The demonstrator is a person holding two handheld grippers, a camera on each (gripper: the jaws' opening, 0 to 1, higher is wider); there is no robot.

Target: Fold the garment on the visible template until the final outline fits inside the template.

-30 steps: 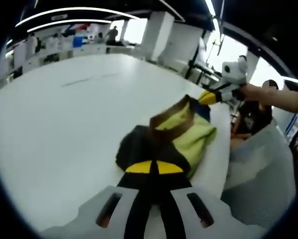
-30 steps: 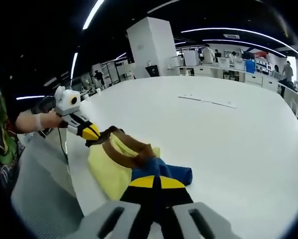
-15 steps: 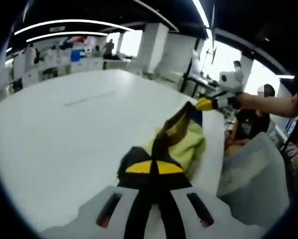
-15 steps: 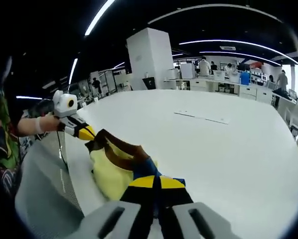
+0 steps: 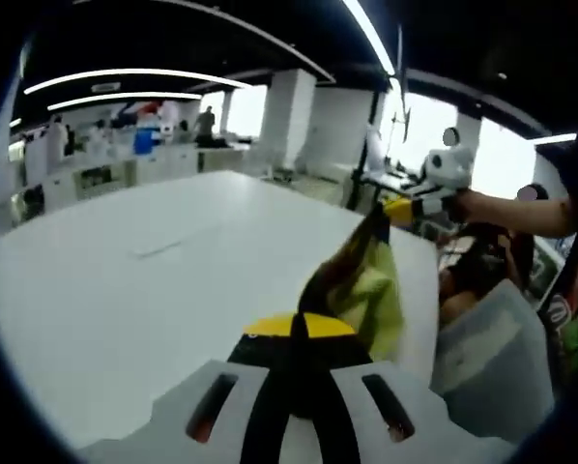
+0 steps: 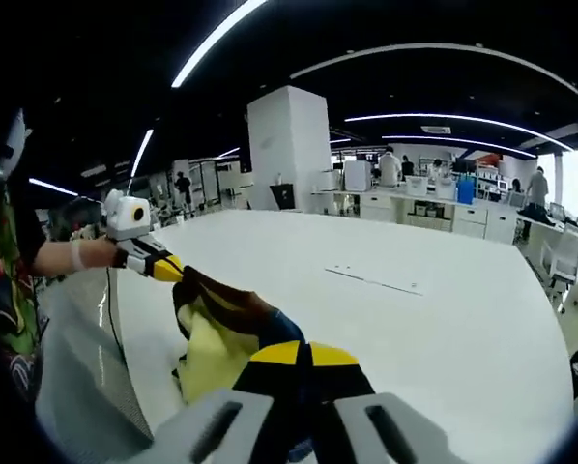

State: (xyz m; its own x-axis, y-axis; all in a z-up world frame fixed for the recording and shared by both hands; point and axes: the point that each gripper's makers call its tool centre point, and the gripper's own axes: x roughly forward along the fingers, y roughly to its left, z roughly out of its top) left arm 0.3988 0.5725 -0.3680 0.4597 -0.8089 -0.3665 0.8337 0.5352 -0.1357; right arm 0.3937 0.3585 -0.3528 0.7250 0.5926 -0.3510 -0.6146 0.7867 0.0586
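The garment (image 5: 361, 290) runs down behind the left claw (image 5: 300, 327), so its lower part and the pinch itself are hidden. In the right gripper view the right claw (image 6: 304, 356) likewise covers the cloth's near end. The thin marks on the tabletop (image 6: 444, 319) are too small to read.

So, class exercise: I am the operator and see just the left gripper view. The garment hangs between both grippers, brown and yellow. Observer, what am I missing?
Observer: In the right gripper view, the garment also has a blue part, next to the right gripper.
Operator: Is that gripper gripping it?
Observer: Yes, its jaws are shut on the cloth.
Operator: Anything else on the table?
Observer: A thin line marked on the white table, beyond the garment.
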